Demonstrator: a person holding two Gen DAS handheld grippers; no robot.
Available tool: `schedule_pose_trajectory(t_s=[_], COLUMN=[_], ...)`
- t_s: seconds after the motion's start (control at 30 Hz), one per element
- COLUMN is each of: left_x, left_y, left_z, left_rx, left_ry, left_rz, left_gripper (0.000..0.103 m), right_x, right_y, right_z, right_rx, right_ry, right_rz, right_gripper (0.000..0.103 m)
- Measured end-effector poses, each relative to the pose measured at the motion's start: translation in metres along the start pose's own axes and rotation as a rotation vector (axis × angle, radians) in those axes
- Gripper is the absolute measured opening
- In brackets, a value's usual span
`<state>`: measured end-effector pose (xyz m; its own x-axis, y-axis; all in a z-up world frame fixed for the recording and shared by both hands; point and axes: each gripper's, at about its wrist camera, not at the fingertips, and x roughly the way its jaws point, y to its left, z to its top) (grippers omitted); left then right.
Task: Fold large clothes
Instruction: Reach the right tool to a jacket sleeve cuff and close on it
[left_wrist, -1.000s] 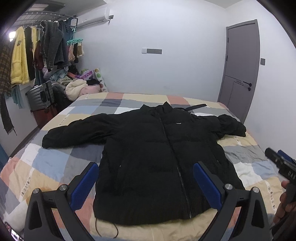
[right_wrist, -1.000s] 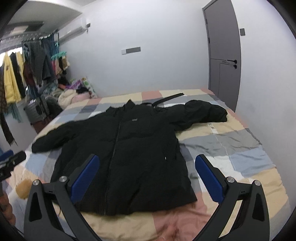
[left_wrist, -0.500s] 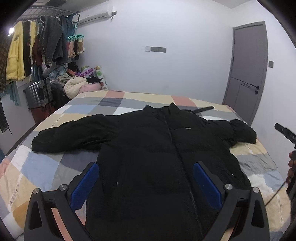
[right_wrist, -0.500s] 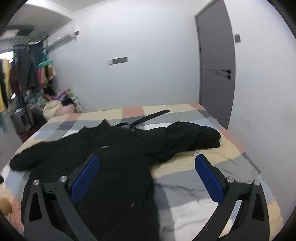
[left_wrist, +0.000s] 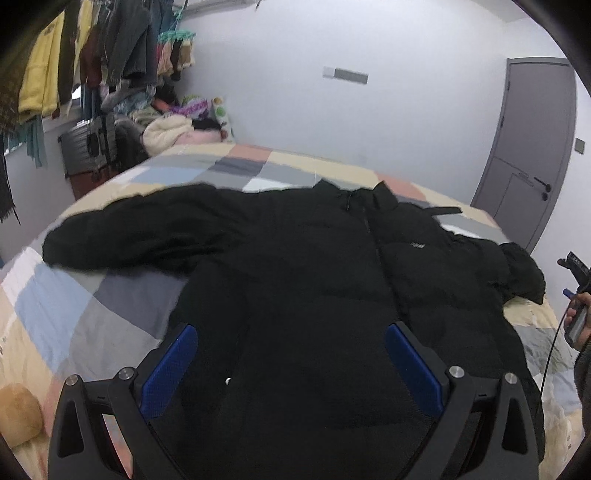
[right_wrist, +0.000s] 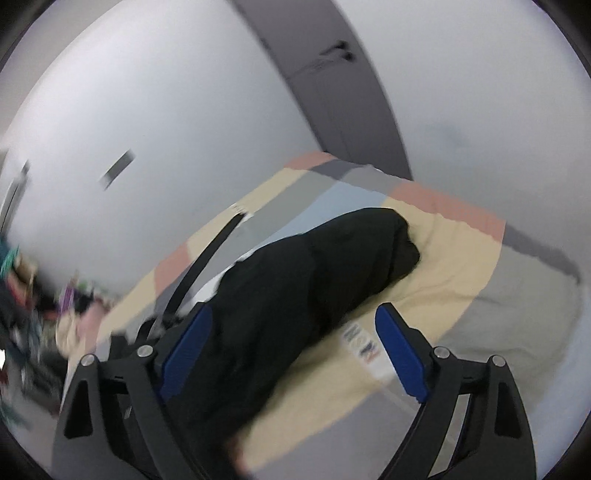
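Lying flat, black jacket, collar toward wall, sleeves sideways

The left claw is held level, its blue-padded fingers spread wide with nothing between them. The right claw is tilted — equally agape, gripping nothing — and its view is blurred.

jacket hem: hidden behind the left gripper, cut off by the bottom edge
chest logo: too small to read
right wrist view: smeared with motion blur
clothes pile: a blur of colours
bedspread label: print unreadable
right gripper: mostly cut off at the edge
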<state>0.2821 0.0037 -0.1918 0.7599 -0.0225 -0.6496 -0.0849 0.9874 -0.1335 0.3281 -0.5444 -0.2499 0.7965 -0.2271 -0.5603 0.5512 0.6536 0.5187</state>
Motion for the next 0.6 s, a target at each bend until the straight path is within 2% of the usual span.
schedule_pose_trajectory(t_s=[0.07, 0.23, 0.37, 0.53, 0.57, 0.6], left_x=[0.012, 0.041, 0.059, 0.075, 0.077, 0.081], left_y=[0.001, -0.002, -0.003, -0.004, -0.004, -0.005], left_z=[-0.002, -0.005, -0.008, -0.010, -0.011, -0.011], left_rx=[0.000, 0.006, 0.001, 0.002, 0.001, 0.002], left_ry=[0.018, 0.055, 0.074, 0.066, 0.070, 0.075], left_rz=[0.009, 0.032, 0.048, 0.072, 0.074, 0.079], left_gripper=[0.103, 0.103, 0.103, 0.103, 0.103, 0.103], right_x=[0.026, 0.087, 0.126, 0.143, 0.144, 0.143], right_y=[-0.018, -0.053, -0.069, -0.055, -0.054, -0.051], right_z=[0.006, 0.012, 0.014, 0.030, 0.031, 0.034], right_rx=[0.101, 0.272, 0.395, 0.339, 0.321, 0.301], right_ry=[0.008, 0.010, 0.002, -0.048, -0.055, -0.059], right_rz=[-0.020, -0.066, 0.011, 0.028, 0.045, 0.069], right_gripper=[0.075, 0.075, 0.075, 0.077, 0.075, 0.066])
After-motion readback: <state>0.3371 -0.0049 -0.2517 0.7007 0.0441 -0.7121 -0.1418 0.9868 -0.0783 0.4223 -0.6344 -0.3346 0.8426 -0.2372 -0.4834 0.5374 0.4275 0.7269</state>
